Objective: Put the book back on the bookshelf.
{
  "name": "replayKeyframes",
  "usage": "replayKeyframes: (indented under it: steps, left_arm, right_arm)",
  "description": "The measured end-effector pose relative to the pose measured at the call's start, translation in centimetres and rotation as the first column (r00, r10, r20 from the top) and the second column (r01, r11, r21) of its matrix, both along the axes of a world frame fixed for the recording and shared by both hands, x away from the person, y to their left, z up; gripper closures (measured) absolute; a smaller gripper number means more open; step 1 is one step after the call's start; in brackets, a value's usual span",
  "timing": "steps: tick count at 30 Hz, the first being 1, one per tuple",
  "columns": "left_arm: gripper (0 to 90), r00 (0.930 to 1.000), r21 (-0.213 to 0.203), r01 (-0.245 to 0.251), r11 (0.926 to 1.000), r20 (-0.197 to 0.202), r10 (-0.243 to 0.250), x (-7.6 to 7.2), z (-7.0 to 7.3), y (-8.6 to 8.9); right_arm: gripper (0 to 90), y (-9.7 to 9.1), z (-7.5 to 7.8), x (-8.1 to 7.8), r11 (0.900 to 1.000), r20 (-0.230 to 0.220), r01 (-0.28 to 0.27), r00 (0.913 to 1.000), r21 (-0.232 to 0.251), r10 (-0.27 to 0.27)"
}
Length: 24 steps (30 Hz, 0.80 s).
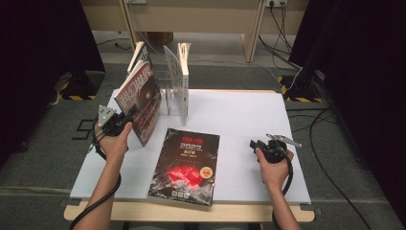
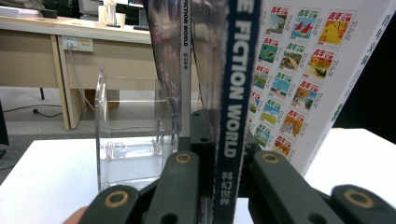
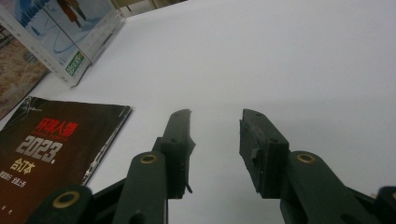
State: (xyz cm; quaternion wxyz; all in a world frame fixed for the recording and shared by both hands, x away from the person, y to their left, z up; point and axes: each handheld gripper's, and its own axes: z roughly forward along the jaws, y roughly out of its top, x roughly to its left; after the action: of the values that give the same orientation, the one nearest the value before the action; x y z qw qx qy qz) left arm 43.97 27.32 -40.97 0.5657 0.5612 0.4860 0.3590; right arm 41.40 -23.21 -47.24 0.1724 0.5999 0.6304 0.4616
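Observation:
My left gripper (image 1: 128, 115) is shut on the spine of a red-covered magazine (image 1: 142, 98) and holds it upright, leaning, at the table's left. In the left gripper view, the jaws (image 2: 224, 144) clamp that magazine's blue spine (image 2: 236, 93), which reads "FICTION WORLD". Just beyond stands a clear acrylic rack (image 2: 126, 140) with another magazine (image 2: 182, 56) in it. A white book (image 1: 183, 81) with small colour pictures on its cover (image 2: 299, 70) stands upright at the rack's right. My right gripper (image 1: 254, 143) rests open at the table's right, with nothing between its jaws (image 3: 217, 123).
A black magazine (image 1: 186, 165) marked 2023 lies flat at the middle front of the white table (image 1: 239, 115); its corner (image 3: 51, 154) lies left of my right jaws. Behind the table stand a wooden desk (image 1: 191, 14), cables on the floor and dark curtains at both sides.

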Motion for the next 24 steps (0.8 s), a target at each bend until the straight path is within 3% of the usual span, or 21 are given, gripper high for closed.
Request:
replayKeyframes:
  steps: [11, 24]
  left_arm:
    - [83.7, 0.9991, 0.059, -0.026, 0.9979, 0.035, 0.024, 0.6, 1.3, -1.2]
    - [83.7, 0.9968, 0.083, -0.030, 0.9961, 0.077, 0.024, 1.6, 3.2, -2.6]
  right_arm:
    - [63.6, -0.1, -0.1, 0.0, 1.0000, -0.001, 0.003, 1.0000, 0.003, -0.003]
    - [63.7, 0.0, -0.2, 0.1, 1.0000, -0.003, -0.004, 1.0000, -0.003, 0.004]
